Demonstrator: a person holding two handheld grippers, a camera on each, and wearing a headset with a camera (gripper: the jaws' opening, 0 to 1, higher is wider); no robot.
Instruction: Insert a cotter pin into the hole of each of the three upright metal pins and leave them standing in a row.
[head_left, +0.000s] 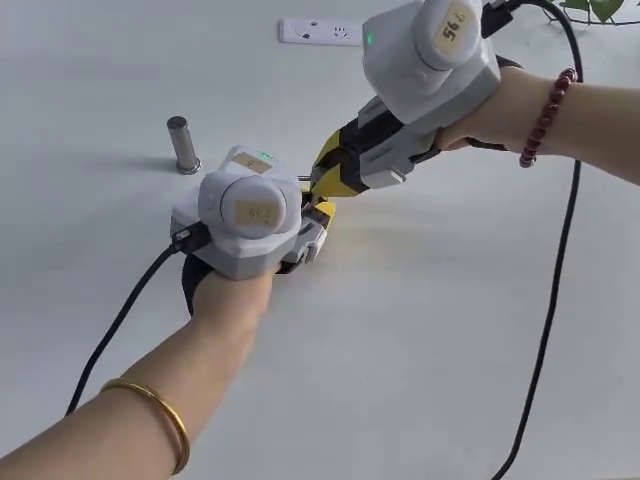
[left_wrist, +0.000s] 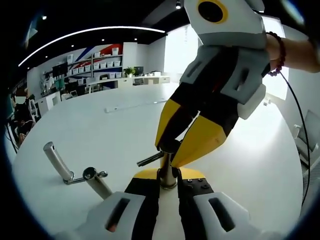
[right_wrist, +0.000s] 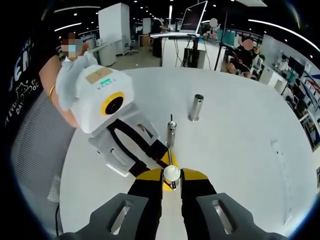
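My left gripper (left_wrist: 168, 177) is shut on the base of a metal pin (left_wrist: 167, 172) and holds it off the table. My right gripper (left_wrist: 172, 150) comes in from above, its yellow jaws shut at the pin's top. A cotter pin (left_wrist: 150, 159) sticks out sideways there. In the right gripper view the pin's shiny top (right_wrist: 171, 173) sits between my right gripper (right_wrist: 171, 179) jaws, opposite the left gripper (right_wrist: 162, 160). A second pin (right_wrist: 171, 132) carries a cotter pin (left_wrist: 82, 177). A third pin (right_wrist: 196, 107) stands bare. Both grippers, left (head_left: 318, 215) and right (head_left: 325, 180), meet at mid-table.
A metal pin (head_left: 183, 145) stands upright on the white table (head_left: 420, 330), left of the grippers. A white power strip (head_left: 320, 31) lies at the far edge. Black cables (head_left: 550, 300) trail from both grippers across the table. People and shelves are in the background.
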